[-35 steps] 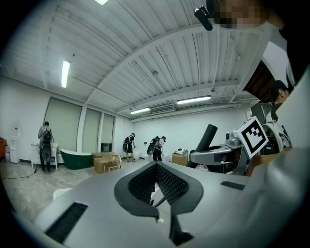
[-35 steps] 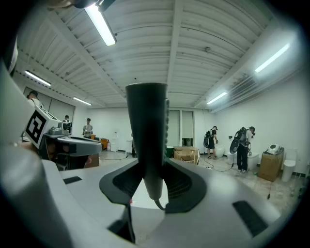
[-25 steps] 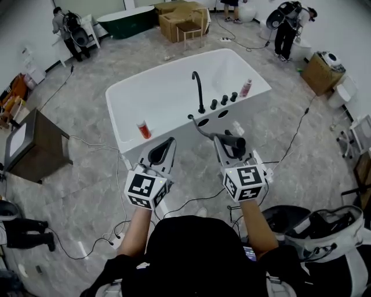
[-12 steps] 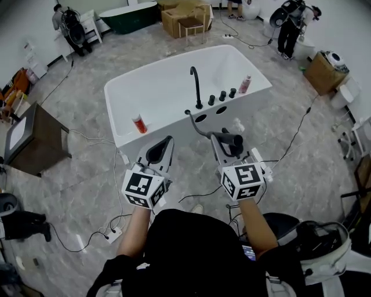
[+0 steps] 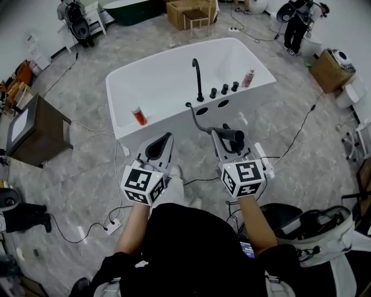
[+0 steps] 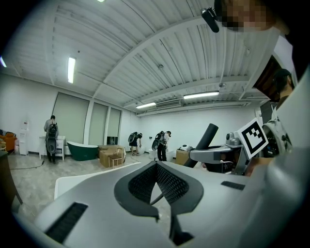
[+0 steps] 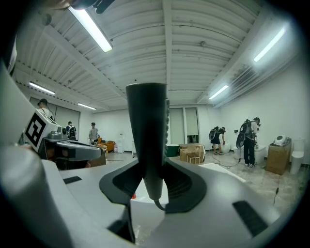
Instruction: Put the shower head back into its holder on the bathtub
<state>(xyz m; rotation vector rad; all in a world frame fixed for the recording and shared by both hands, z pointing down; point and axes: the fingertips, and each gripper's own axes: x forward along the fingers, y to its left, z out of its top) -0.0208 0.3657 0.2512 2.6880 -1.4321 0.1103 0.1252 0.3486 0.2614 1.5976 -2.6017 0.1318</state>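
The person's dark-clad shoulders fill the bottom of the head view, both forearms reaching forward over the grey marbled floor (image 5: 81,174). The left hand-held gripper (image 5: 168,139) is on the left, its jaws drawn together so the tips meet, and its own view shows nothing caught between them (image 6: 156,165). The right hand-held gripper (image 5: 224,139) is level with it on the right, clamped on the black shower head (image 5: 235,137). In the right gripper view the handle (image 7: 147,126) stands upright between the two pads, with its narrow end and the hose joint hanging below them. The shower head is therefore out of its holder, held above the floor just in front of the near wall of the white bathtub (image 5: 124,130). Its dark hose (image 5: 196,122) curves from the gripper up to the tub's rim, beside two oval openings (image 5: 202,110) in that rim. I cannot tell which of them is the holder. Behind the openings are three black knobs (image 5: 224,89) in a row and a tall black curved faucet (image 5: 197,78). A red bottle (image 5: 139,115) rests on the tub's near left rim, and a pink bottle (image 5: 249,77) lies at the right end. White and black cables (image 5: 110,223) trail over the floor by the tub. A dark brown cabinet (image 5: 35,130) is well off to the left. Farther back there are cardboard boxes (image 5: 185,7), and people bend over other fixtures by the far walls.
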